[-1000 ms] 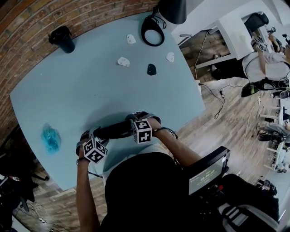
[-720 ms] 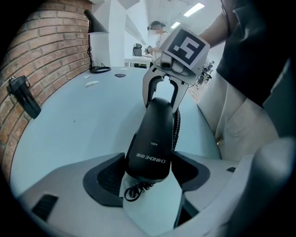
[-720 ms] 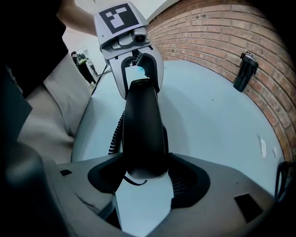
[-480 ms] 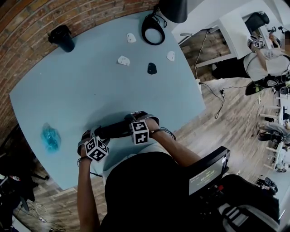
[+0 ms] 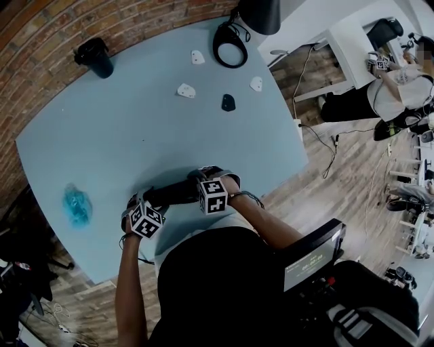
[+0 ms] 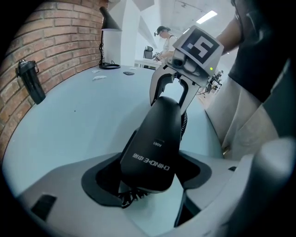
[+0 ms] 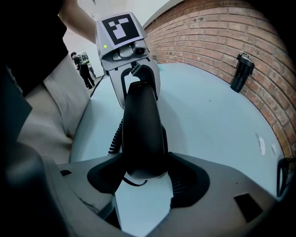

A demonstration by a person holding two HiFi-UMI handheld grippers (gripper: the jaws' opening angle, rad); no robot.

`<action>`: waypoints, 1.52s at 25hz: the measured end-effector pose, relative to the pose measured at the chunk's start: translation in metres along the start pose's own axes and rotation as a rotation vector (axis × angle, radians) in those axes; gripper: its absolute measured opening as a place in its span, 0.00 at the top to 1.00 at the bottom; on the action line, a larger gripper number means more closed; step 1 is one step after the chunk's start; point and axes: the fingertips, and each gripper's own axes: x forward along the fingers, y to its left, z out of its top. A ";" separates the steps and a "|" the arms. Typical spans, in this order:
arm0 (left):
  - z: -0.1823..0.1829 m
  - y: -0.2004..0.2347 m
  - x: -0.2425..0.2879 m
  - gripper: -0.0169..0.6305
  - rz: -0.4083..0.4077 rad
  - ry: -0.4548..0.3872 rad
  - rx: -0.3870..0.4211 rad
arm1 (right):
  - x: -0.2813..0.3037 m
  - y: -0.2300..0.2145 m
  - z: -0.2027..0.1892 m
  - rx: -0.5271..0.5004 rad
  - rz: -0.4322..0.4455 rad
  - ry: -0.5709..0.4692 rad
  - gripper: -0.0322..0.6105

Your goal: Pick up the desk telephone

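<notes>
My left gripper [image 6: 149, 183] jaws are opening, with the pads clear of the telephone handset [image 6: 157, 134] between them. My right gripper [image 7: 143, 178] clamps the handset's other end. The handset is at the near edge of the blue table [image 5: 135, 129].

We take this for an open-plan office or lab workspace: a bare brick wall [image 5: 41, 27] runs behind our pale blue table [image 5: 135, 122], which carries a desk lamp [image 5: 258, 13] and a black desk telephone [image 5: 180, 193]. Beyond it, on a wood-plank floor [image 5: 339, 190], we see white desks [image 5: 352, 47], an office chair [image 5: 383, 30], trailing cables [image 5: 330, 139] and another person [image 5: 400, 91] busy at a station of their own
</notes>
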 end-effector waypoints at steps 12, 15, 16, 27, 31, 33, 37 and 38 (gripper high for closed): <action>-0.020 -0.005 -0.003 0.43 -0.005 0.121 0.179 | 0.000 -0.001 0.004 -0.029 0.011 -0.042 0.53; -0.018 -0.005 -0.002 0.46 0.022 0.113 0.179 | -0.001 0.002 0.002 -0.040 0.020 -0.035 0.53; -0.018 -0.006 -0.002 0.46 0.021 0.109 0.177 | -0.001 0.003 0.002 -0.036 0.022 -0.034 0.53; -0.017 -0.005 -0.002 0.46 0.013 0.088 0.172 | -0.002 0.001 0.003 -0.027 0.013 -0.038 0.53; -0.014 -0.005 -0.005 0.47 0.014 0.083 0.165 | -0.003 0.000 0.004 -0.030 0.008 -0.046 0.53; -0.011 -0.005 -0.009 0.47 0.017 0.070 0.170 | -0.005 0.001 0.004 -0.021 0.003 -0.060 0.53; -0.011 -0.004 -0.013 0.48 0.019 0.060 0.181 | -0.010 0.002 0.009 -0.010 -0.010 -0.092 0.53; -0.012 -0.003 -0.014 0.48 0.019 0.056 0.179 | -0.010 0.001 0.012 -0.012 -0.012 -0.099 0.53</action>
